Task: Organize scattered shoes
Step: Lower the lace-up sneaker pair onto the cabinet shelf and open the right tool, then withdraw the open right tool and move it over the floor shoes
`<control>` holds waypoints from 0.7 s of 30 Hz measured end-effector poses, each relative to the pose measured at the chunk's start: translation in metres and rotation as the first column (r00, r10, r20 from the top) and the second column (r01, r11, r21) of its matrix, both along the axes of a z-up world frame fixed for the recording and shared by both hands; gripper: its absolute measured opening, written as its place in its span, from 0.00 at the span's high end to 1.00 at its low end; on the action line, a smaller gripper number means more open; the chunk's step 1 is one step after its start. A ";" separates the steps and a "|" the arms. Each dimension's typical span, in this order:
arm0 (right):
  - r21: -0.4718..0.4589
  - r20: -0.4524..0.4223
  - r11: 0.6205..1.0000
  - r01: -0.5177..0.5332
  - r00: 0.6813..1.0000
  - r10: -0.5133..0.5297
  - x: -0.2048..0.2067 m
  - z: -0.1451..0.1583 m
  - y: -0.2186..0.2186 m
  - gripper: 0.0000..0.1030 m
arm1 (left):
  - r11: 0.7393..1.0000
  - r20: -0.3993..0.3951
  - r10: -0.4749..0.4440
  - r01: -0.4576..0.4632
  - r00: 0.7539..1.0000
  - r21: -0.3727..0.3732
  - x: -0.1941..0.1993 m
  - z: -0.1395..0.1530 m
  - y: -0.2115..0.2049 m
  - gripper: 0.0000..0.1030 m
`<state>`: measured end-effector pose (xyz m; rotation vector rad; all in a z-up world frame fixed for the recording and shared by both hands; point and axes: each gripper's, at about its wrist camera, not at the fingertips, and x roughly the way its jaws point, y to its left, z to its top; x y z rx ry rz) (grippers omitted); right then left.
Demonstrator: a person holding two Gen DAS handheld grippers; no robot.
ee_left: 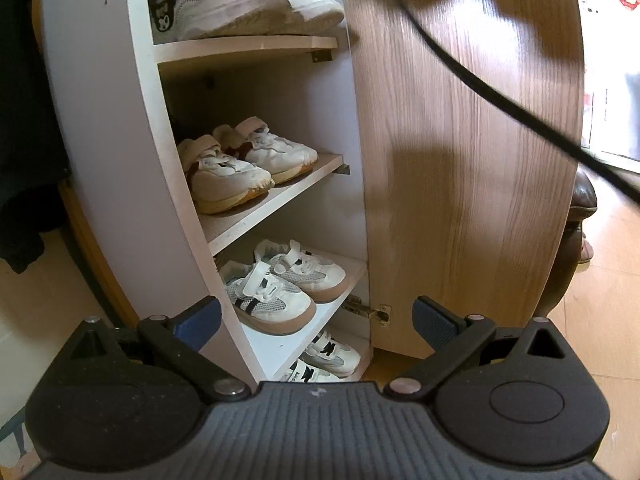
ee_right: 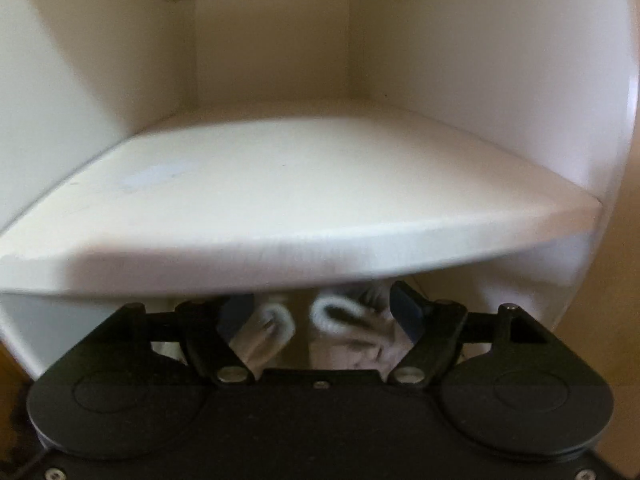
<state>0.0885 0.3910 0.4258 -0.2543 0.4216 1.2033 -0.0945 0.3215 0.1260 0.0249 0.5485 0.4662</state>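
Note:
In the left wrist view a white shoe cabinet [ee_left: 100, 120] stands with its door swung aside. Pairs of pale sneakers sit on its shelves: a top pair [ee_left: 240, 4], a beige pair [ee_left: 236, 164], a strapped pair [ee_left: 280, 280] and a bottom pair [ee_left: 328, 356]. My left gripper [ee_left: 316, 314] hangs open in front of the lower shelves, holding nothing. In the right wrist view my right gripper [ee_right: 322, 312] is open just under the front edge of a bare white shelf [ee_right: 304, 184]. The heels of white shoes [ee_right: 348, 320] show between its fingers, mostly hidden by the shelf; the pads do not press on them.
The wood-grain cabinet door [ee_left: 460, 160] stands open on the right of the shelves. A black cable [ee_left: 480, 84] crosses in front of it. A dark brown leather piece [ee_left: 582, 200] stands behind the door on the wooden floor [ee_left: 608, 300]. Dark cloth [ee_left: 24, 160] hangs at the far left.

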 end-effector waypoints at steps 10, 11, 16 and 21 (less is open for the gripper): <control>0.137 0.004 0.985 -0.102 0.995 0.102 -0.056 -0.064 -0.077 0.21 | 1.000 -0.017 -0.002 0.002 1.000 0.002 0.001 -0.002 -0.004 0.01; 0.135 0.000 0.985 -0.110 0.994 0.111 -0.061 -0.072 -0.079 0.21 | 1.000 -0.019 -0.003 0.003 1.000 0.003 0.002 -0.002 -0.005 0.01; 0.113 -0.003 0.991 -0.074 0.997 0.075 -0.050 -0.102 -0.081 0.21 | 1.000 -0.029 -0.014 0.014 0.999 0.005 0.007 -0.004 -0.009 0.01; 0.157 -0.029 0.986 -0.060 0.997 0.066 -0.010 -0.101 -0.082 0.21 | 1.000 -0.032 -0.007 0.008 0.999 0.004 0.007 -0.005 -0.006 0.01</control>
